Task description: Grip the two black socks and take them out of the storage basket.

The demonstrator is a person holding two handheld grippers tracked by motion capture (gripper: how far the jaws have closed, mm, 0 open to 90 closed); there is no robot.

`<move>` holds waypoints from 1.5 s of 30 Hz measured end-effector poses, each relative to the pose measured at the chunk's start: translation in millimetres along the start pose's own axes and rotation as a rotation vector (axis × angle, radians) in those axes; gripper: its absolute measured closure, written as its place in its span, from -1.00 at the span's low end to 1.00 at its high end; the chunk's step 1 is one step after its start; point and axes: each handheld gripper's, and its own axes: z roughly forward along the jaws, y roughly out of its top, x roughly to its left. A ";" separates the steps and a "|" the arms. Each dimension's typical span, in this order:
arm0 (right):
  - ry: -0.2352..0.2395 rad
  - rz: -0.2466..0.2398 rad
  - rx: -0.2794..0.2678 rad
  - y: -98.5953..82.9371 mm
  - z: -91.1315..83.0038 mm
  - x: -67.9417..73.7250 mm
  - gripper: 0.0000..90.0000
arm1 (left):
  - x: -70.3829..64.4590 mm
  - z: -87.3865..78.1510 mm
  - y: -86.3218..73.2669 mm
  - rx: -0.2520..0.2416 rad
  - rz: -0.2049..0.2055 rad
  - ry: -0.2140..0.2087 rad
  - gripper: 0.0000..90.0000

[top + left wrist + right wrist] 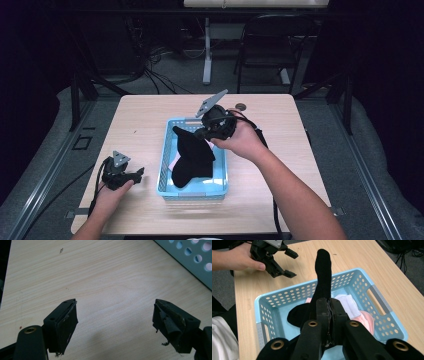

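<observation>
Right tool (329,312): jaws pressed together on a black sock, pinching its fabric between the pads; in the high view the right tool (206,131) sits above the far part of the basket, held by the person's right hand (242,140).
Black sock (191,157): hangs from the right tool and drapes down into the basket, its lower end lying toward the near wall; in the right gripper view the black sock (323,272) stretches away from the jaws across the basket's rim.
Blue basket (165,165): perforated plastic, standing on the middle of the worktop; white and pink cloth (359,315) lies inside it beneath the sock.
Left tool (115,325): jaws spread wide with nothing between them, over bare wood; the basket's wall (192,257) shows at the upper right corner of its view.
Left tool in the high view (137,175): near left of the worktop, just left of the basket and apart from it, held by the left hand (112,192).
Worktop (145,115): light wood; a small round dark object (241,106) rests near its far edge.
</observation>
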 end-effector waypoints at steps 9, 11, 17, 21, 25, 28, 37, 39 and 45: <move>-0.046 0.032 -0.066 -16.5 -33.9 -5.7 0.94 | -0.4 0.0 0.0 0.005 0.007 0.002 -0.56; -0.061 0.048 -0.079 -21.9 -44.0 -9.3 0.94 | -0.6 0.1 -0.1 0.006 0.008 0.001 -0.56; -0.128 0.089 -0.093 -41.1 -75.7 -19.8 0.94 | -1.1 0.6 -0.1 0.007 0.010 0.002 -0.56; -0.174 0.113 -0.085 -55.5 -93.4 -25.1 0.94 | -2.2 1.2 -0.2 0.005 0.005 0.002 -0.56; -0.215 0.134 -0.071 -70.1 -106.7 -28.3 0.94 | -2.3 1.4 -0.2 0.009 0.011 0.003 -0.56; -0.229 0.148 -0.073 -78.4 -112.2 -28.9 0.94 | -2.7 1.6 -0.3 0.009 0.005 0.003 -0.56; -0.237 0.171 -0.079 -99.5 -116.4 -24.8 0.94 | -1.9 1.2 -0.6 0.012 0.007 0.003 -0.56; -0.235 0.173 -0.070 -105.4 -113.6 -22.6 0.94 | -1.4 1.0 -0.5 0.013 0.009 0.004 -0.56; -0.219 0.191 -0.043 -125.3 -99.9 -16.7 0.94 | -1.2 0.4 -0.5 0.014 0.009 0.009 -0.56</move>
